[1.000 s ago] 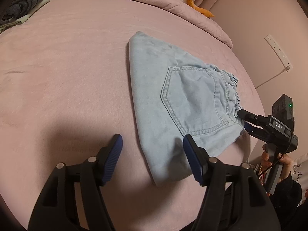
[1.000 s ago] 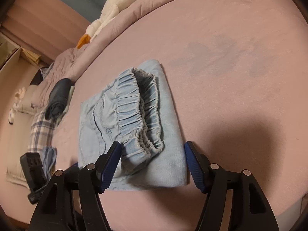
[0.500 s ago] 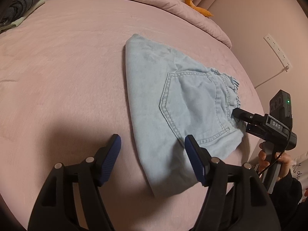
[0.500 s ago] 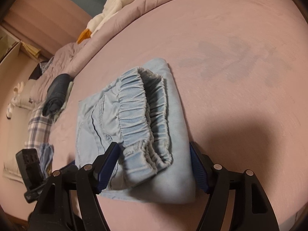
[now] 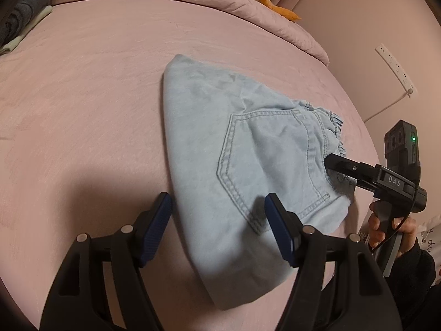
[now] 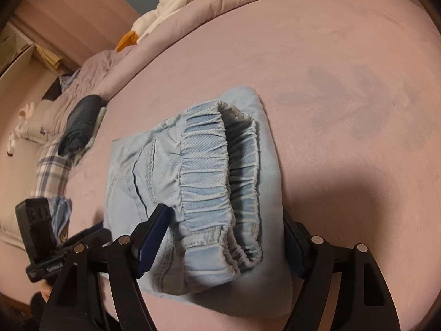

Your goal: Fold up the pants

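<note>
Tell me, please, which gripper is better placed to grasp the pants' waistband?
Right, probably: the right gripper straddles the waistband, jaws opening around it; the left gripper hangs over the pants' long edge.

I'm looking into a home bedroom: a pink-sheeted bed (image 5: 82, 96) is spreading ahead of my jaws, a rumpled duvet (image 5: 248, 8) beyond, a wall power strip (image 5: 394, 67) off right.

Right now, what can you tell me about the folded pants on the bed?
The light blue denim pants lie folded into a compact bundle on the pink bed. A stitched back pocket faces up; the gathered elastic waistband sits on top at one end. The right tongs, jaws opening, straddle that end; the open left tongs straddle a folded edge.
</note>
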Demonstrator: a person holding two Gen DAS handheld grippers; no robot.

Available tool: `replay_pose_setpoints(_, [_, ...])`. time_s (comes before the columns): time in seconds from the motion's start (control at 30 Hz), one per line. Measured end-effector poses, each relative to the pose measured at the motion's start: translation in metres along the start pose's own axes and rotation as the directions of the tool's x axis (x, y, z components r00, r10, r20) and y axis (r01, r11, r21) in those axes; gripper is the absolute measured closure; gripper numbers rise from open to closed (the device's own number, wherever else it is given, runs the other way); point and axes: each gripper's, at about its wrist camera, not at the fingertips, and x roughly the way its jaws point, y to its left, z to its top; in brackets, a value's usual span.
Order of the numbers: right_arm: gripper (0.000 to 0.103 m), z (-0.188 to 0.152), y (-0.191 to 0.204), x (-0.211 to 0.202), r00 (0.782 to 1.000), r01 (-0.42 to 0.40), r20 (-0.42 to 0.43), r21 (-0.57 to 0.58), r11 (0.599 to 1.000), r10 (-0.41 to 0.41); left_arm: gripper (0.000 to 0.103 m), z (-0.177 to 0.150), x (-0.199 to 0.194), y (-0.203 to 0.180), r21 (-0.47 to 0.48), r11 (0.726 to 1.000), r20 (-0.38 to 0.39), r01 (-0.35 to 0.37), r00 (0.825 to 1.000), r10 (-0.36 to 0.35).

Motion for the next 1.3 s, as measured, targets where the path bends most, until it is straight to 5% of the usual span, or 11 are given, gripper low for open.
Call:
replay_pose_setpoints(0.57, [0.024,0.018,0.032,0.028,0.999,0.045,0.008,-0.154,0.987,-0.044,0.034,0.018,0.02,-0.015,0.0,0.999,0.003,0.037,0.999,-0.037])
replay_pose_setpoints(0.67, [0.026,0.017,0.033,0.025,0.998,0.067,0.024,-0.15,0.986,-0.064,0.046,0.018,0.016,-0.012,-0.014,0.999,0.014,0.033,0.999,-0.033])
replay_pose_setpoints(0.73, [0.033,0.016,0.034,0.02,0.997,0.077,0.04,-0.144,0.987,-0.072,0.064,0.018,0.013,-0.009,-0.022,0.999,0.023,0.023,0.999,-0.022])
replay_pose_setpoints(0.83, [0.043,0.015,0.038,0.012,0.993,0.104,0.077,-0.142,0.984,-0.093,0.075,0.016,0.006,-0.003,-0.033,0.999,0.04,0.015,0.999,-0.014])
replay_pose_setpoints(1.3, [0.059,0.024,0.099,-0.003,0.983,0.072,0.184,-0.244,0.967,-0.027,0.082,0.022,-0.044,0.016,-0.057,0.998,0.195,-0.001,0.981,0.012])
